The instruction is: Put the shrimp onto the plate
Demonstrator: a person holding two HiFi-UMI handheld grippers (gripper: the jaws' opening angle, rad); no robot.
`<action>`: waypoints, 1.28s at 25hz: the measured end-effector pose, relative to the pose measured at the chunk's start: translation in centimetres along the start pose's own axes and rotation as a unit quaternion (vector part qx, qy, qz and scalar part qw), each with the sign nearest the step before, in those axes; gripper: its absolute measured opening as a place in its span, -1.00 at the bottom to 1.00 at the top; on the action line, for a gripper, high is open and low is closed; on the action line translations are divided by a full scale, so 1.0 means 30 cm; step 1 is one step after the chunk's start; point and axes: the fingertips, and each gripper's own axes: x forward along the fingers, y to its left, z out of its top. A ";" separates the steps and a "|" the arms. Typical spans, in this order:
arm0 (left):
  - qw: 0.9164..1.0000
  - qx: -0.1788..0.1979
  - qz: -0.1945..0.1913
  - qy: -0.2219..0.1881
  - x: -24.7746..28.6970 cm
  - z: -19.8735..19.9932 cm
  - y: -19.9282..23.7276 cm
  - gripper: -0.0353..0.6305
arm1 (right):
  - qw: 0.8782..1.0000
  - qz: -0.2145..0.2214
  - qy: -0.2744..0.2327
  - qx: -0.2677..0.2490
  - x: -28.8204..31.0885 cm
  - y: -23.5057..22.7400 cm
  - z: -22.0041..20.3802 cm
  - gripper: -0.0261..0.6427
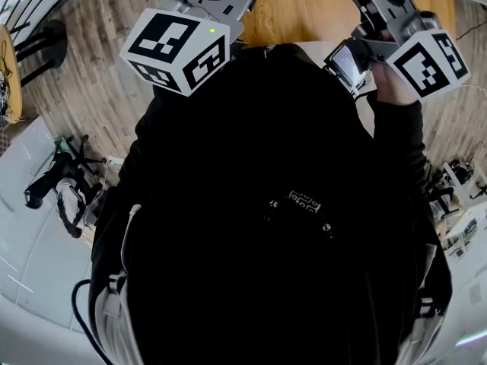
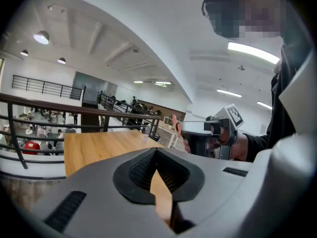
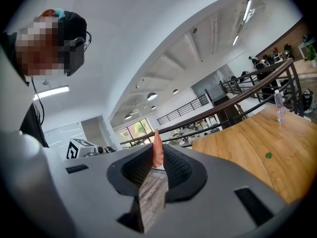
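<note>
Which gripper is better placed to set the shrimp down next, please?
The right gripper: its jaws are clamped on the shrimp, whose tip sticks out above them. The left gripper has its jaws together with nothing between. No plate shows in any view.

Shrimp (image 3: 157, 151) is pinkish-orange against the black ribbed pads (image 3: 177, 168) of the grey right tool (image 3: 157, 158). Left tool (image 2: 157, 168) is grey too. Cubes (image 1: 176, 48) are white with black squares, table (image 3: 250, 135) honey-coloured woodgrain, sweater (image 1: 266, 242) black.
</note>
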 end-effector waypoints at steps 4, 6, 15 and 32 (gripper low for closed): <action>1.000 -0.013 -0.013 0.018 0.006 -0.047 -0.003 -0.91 | 1.000 -0.015 0.015 0.000 -0.009 -0.030 -0.029 -0.69; 1.000 -0.010 -0.013 0.020 -0.005 -0.045 0.012 -0.91 | 1.000 -0.013 0.019 0.002 0.006 -0.035 -0.036 -0.69; 1.000 -0.009 0.011 0.006 -0.081 -0.041 0.071 -0.91 | 0.999 0.005 0.040 -0.009 0.088 -0.017 -0.049 -0.69; 0.998 -0.023 0.061 0.003 -0.135 -0.063 0.194 -0.91 | 0.994 0.015 0.097 -0.050 0.253 0.003 -0.141 -0.69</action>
